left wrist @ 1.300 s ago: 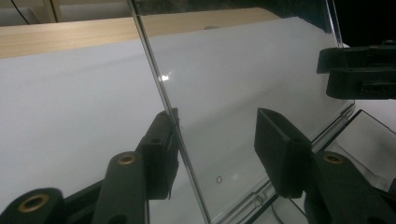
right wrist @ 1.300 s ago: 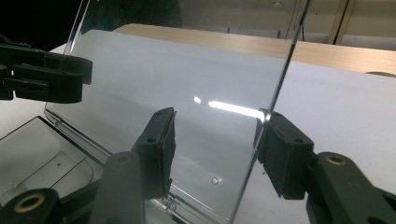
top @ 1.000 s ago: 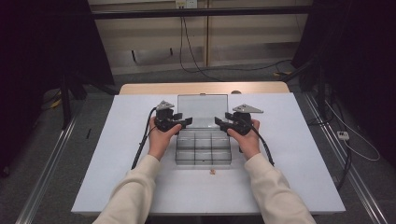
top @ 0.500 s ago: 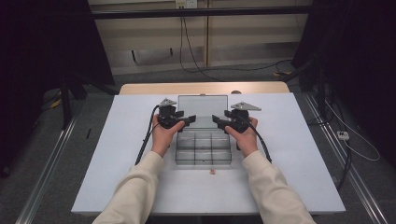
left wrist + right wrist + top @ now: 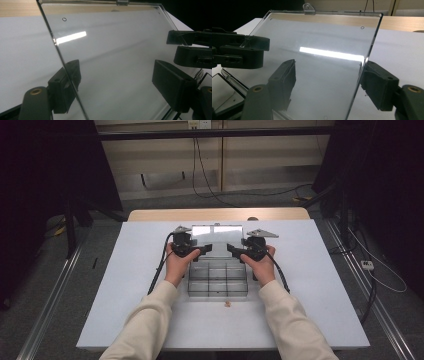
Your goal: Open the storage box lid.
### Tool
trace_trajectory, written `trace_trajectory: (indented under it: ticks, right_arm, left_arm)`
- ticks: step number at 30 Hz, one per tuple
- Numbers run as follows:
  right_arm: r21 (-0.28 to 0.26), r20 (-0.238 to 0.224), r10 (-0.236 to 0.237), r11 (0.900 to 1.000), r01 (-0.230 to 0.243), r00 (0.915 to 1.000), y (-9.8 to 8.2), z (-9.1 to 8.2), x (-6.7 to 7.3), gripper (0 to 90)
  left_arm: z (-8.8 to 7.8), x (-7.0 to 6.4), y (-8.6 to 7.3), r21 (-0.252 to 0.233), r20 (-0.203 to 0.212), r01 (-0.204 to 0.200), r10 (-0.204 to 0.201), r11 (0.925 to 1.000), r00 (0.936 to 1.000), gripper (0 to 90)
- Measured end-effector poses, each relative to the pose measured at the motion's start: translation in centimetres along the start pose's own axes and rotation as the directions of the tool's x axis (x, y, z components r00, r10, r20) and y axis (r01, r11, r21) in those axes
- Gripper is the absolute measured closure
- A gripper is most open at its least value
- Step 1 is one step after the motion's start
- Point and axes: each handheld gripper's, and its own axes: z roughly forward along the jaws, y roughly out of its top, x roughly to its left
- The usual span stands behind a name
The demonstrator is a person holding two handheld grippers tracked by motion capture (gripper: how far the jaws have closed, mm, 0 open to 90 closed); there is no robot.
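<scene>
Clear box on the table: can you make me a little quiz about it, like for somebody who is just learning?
1. True or false: the lid of the clear box is shut flat.
2. What lies on the white table just in front of the box? A: a small tan bit. B: a red cup. C: a spoon.
3. What is between the jaws of the left tool and of the right tool?

Key
1. False: the lid stands up, open.
2. A.
3. A side edge of the lid, one side each. Both tools' jaws have just been opening and stand wide, not pressing on it.
</scene>
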Motion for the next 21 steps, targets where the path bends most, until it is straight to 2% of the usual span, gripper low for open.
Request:
trace_trajectory:
  ticks: [4, 21]
  right_arm:
    - [0.008, 0.01, 0.009, 1.0, -0.01, 0.9999, -0.03, 0.26, -0.01, 27.8]
    - [0.058, 0.001, 0.06, 0.996, -0.06, 0.9982, -0.63, 0.95, -0.11, 18.4]
  left_arm:
    - [0.25, 0.11, -0.07, 0.006, 0.003, 0.016, -0.016, 0.9999, 0.9999, 20.4]
    - [1.04, 0.46, -0.47, 0.063, 0.019, 0.066, -0.067, 0.9958, 0.9976, 11.7]
